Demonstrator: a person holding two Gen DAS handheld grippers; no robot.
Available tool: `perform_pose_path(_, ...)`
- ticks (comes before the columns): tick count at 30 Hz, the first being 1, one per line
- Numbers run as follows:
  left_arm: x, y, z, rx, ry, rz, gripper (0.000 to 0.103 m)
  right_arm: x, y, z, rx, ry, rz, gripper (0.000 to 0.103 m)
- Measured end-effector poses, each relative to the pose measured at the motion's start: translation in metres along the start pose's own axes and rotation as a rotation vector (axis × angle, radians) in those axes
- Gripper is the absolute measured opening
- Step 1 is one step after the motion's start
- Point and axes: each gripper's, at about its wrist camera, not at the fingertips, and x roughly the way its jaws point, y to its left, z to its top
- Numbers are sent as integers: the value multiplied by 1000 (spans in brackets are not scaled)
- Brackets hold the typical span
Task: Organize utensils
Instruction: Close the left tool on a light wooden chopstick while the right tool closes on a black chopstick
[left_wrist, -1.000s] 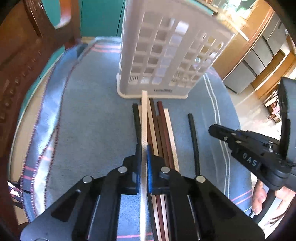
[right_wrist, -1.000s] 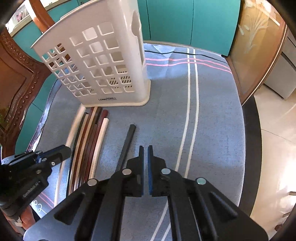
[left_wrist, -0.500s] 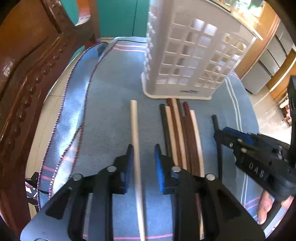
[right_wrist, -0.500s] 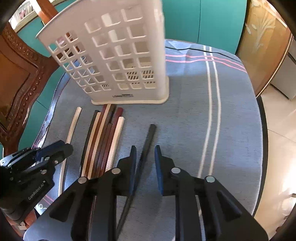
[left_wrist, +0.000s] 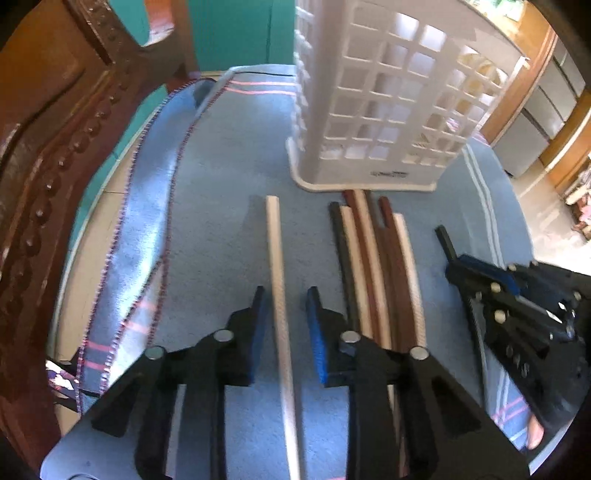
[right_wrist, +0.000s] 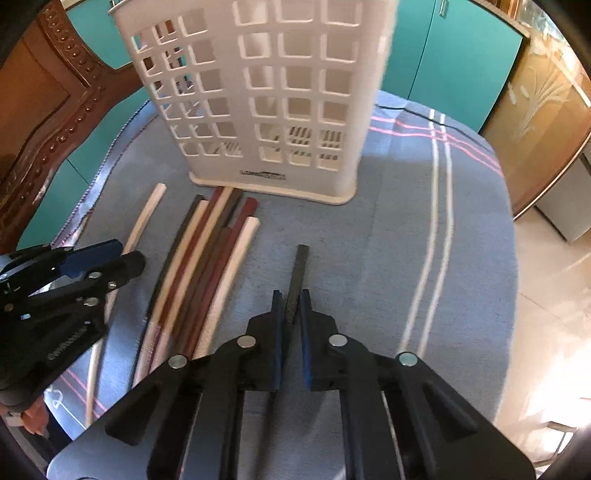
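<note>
A white lattice utensil basket (left_wrist: 373, 107) stands on a blue cloth (left_wrist: 229, 229); it also shows in the right wrist view (right_wrist: 266, 96). A bundle of brown, cream and black chopsticks (left_wrist: 373, 258) lies before it, also seen in the right wrist view (right_wrist: 207, 266). My left gripper (left_wrist: 285, 295) is open around a lone cream chopstick (left_wrist: 277, 266) lying on the cloth. My right gripper (right_wrist: 291, 299) has its jaws closing on a lone black chopstick (right_wrist: 298, 273), a small gap still showing.
A carved wooden chair back (left_wrist: 48, 155) stands at the left. The cloth's fringed edge (left_wrist: 147, 221) runs along the table's left side. Teal cabinets (right_wrist: 454, 55) are behind, and tiled floor (right_wrist: 554, 295) lies past the table's right edge.
My left gripper let go of the cream chopstick and laid it left of the bundle, jaws opening wider. My right gripper opened, moved over the black chopstick and has narrowed around it.
</note>
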Motion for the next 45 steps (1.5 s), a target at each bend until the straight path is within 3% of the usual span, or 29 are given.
perform_pose_path(5,-2,-6,-5,-1,33,-109,16,-11,-12,0,23,-8,15,7)
perform_pose_path(10,-2,-3,-6,-11,11,-38,18,-9,-17,5,38,3,-1,8)
perform_pose_path(16,3,-9,-2,19,-12,38,31,-3,-24,2,32,6,-31,18)
perform_pose_path(21,6,-19,1,55,-30,96,38,4,-14,-3,17,15,-62,19)
perform_pose_path(32,8,-6,13,39,-54,117,46,18,9,-11,9,0,-77,21)
perform_pose_path(36,9,-8,16,42,-49,89,32,16,16,-19,12,-9,-54,18)
perform_pose_path(38,9,-11,18,56,-49,81,14,14,14,-20,11,-12,-32,7)
perform_pose_path(40,11,-19,18,66,-49,80,7,12,16,-20,16,-15,-22,7)
perform_pose_path(45,-3,-15,22,35,-82,20,7,-26,9,-18,51,-100,49,7)
